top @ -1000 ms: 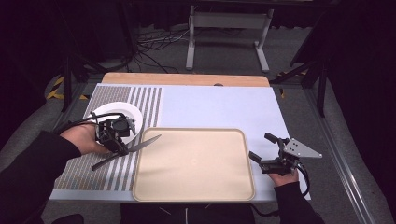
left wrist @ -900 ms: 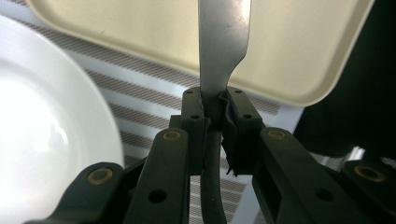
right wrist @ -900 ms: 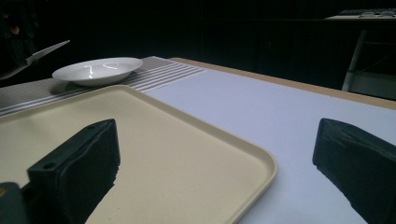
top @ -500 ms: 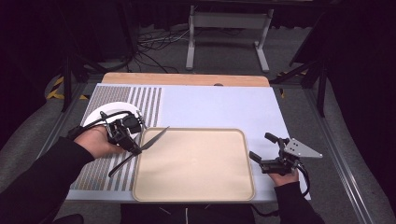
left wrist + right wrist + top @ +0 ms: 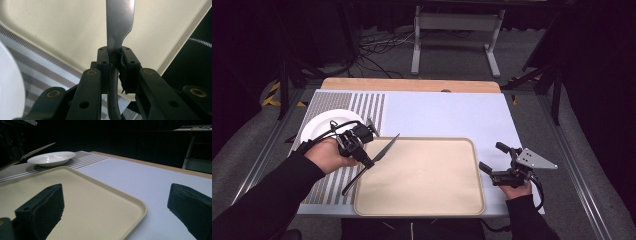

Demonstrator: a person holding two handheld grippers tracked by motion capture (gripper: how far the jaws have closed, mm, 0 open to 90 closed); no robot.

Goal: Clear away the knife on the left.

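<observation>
My left gripper [image 5: 363, 154] is shut on a metal knife [image 5: 384, 149], lifted over the left rim of the beige tray [image 5: 427, 180]. The blade points to the far right, and the dark handle slants down toward the person. In the left gripper view the jaws pinch the knife [image 5: 119, 22] where blade meets handle, with the tray [image 5: 62, 30] below. My right gripper [image 5: 490, 156] rests open by the tray's right edge with nothing between its fingers. The right gripper view looks across the tray [image 5: 75, 195] between its open jaws [image 5: 116, 195] and catches the knife [image 5: 37, 149] at the far left.
A white plate [image 5: 324, 122] sits on the striped mat [image 5: 319, 165] at the left, just behind the left hand; it also appears in the right gripper view [image 5: 51, 158]. A pale blue table cover [image 5: 447, 115] extends beyond the tray. The wooden table edge [image 5: 412, 85] runs along the back.
The left gripper has carried the knife to the right and turned it steeper, so the blade now reaches over the tray's left rim. The right gripper has stayed still.
</observation>
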